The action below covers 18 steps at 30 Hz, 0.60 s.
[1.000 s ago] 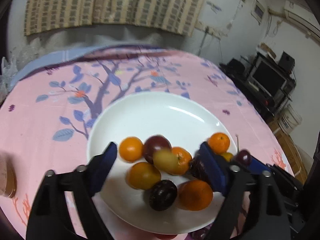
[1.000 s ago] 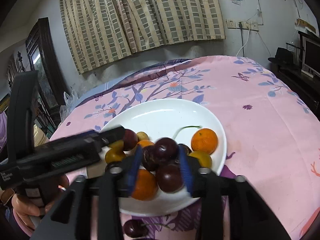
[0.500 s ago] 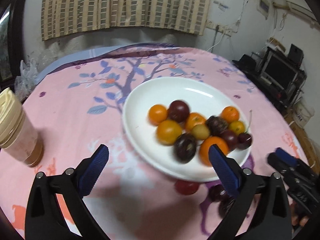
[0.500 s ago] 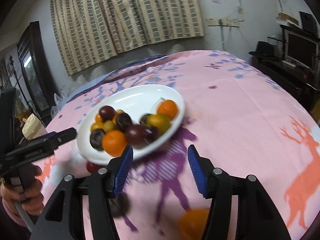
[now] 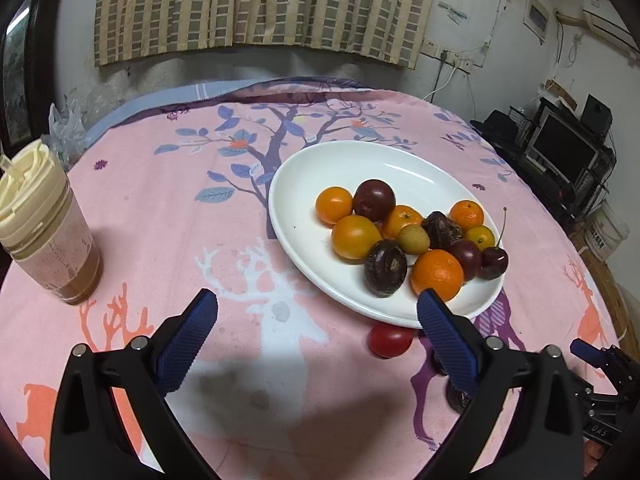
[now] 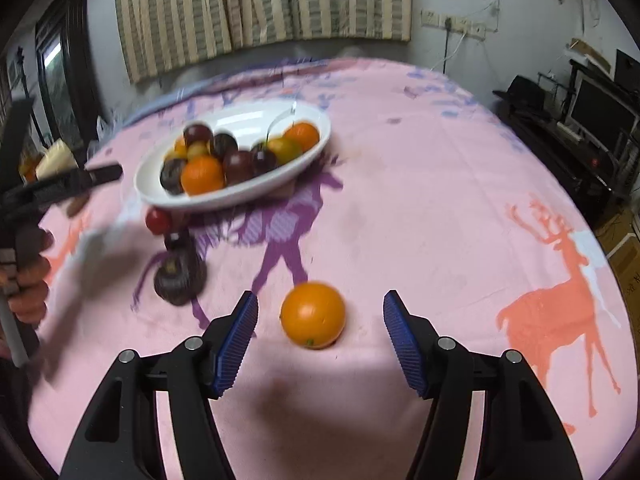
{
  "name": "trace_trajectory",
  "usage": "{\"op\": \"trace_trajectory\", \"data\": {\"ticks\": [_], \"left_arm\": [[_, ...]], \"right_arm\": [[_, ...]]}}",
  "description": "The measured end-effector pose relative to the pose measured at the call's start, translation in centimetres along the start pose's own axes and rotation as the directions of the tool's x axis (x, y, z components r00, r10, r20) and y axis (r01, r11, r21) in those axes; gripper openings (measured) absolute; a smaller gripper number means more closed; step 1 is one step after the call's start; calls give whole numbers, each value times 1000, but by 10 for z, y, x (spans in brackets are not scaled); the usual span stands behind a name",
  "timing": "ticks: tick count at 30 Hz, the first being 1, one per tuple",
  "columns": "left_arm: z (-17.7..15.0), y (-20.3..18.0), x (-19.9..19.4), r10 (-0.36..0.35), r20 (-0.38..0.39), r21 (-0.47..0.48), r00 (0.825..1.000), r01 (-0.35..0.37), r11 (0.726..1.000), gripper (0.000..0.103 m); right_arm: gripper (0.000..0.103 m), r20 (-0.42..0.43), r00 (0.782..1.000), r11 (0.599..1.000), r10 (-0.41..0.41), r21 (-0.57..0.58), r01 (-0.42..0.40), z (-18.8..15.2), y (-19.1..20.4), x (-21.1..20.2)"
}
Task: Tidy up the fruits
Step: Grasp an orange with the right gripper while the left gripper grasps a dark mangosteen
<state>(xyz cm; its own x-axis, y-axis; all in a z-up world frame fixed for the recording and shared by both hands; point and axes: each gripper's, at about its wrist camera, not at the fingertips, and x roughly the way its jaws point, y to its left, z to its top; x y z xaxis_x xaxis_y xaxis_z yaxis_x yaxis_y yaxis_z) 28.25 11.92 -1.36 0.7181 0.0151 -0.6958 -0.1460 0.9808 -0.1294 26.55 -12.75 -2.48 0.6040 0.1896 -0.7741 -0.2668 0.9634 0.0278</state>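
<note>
A white oval plate [image 5: 304, 168] [image 6: 308, 142] on the pink tablecloth holds several oranges, dark plums and a cherry. In the left wrist view my left gripper [image 5: 318, 318] stands open and empty over the cloth in front of the plate. A red fruit [image 5: 390, 340] [image 6: 158, 220] lies on the cloth just off the plate's near rim, close to the right fingertip. In the right wrist view a loose orange [image 6: 313, 314] sits on the cloth between the pads of my right gripper [image 6: 320, 316], untouched; its jaws are opening. A dark plum [image 6: 180, 276] lies left of it.
A lidded jar with a brown drink [image 5: 48, 236] stands at the left of the table. A hand holding the left gripper [image 6: 28, 248] shows at the left edge of the right wrist view. A desk with a monitor [image 5: 560, 152] stands beyond the table's right edge.
Both grippers have pulled back from the plate. The left opened wider; the right let go of a dark fruit on the plate, opened, and now has a loose orange between its pads.
</note>
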Motion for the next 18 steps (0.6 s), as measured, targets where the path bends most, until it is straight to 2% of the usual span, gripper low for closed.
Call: {"op": "trace_trajectory", "data": {"ticks": [5, 7, 9, 11, 12, 14, 16, 18], "left_arm": [[-1, -3, 2, 16, -3, 18, 1000, -16, 1000, 98], [-1, -2, 2, 12, -5, 14, 1000, -12, 1000, 98], [-1, -1, 2, 16, -7, 15, 1000, -16, 1000, 98], [-1, -1, 3, 10, -15, 13, 1000, -9, 1000, 98], [-2, -2, 3, -7, -21, 10, 1000, 7, 1000, 98], [-4, -6, 3, -90, -43, 9, 995, 91, 996, 98], [-11, -23, 2, -192, -81, 64, 978, 197, 978, 95], [-22, -47, 0, -260, -128, 163, 957, 279, 946, 70]], "right_arm": [[62, -38, 999, 1000, 5, -13, -5, -3, 4, 13], [47, -77, 997, 1000, 17, -2, -18, -3, 3, 21], [38, -87, 996, 999, 28, 24, -26, -4, -2, 23], [38, -68, 994, 995, 81, 68, -76, -5, -9, 20], [38, -63, 993, 992, 100, 88, -95, -5, -12, 20], [38, -17, 981, 968, 192, 168, -187, -7, -25, 16], [38, 29, 959, 930, 282, 238, -281, -10, -36, 14], [38, 55, 951, 908, 304, 284, -307, -12, -44, 13]]}}
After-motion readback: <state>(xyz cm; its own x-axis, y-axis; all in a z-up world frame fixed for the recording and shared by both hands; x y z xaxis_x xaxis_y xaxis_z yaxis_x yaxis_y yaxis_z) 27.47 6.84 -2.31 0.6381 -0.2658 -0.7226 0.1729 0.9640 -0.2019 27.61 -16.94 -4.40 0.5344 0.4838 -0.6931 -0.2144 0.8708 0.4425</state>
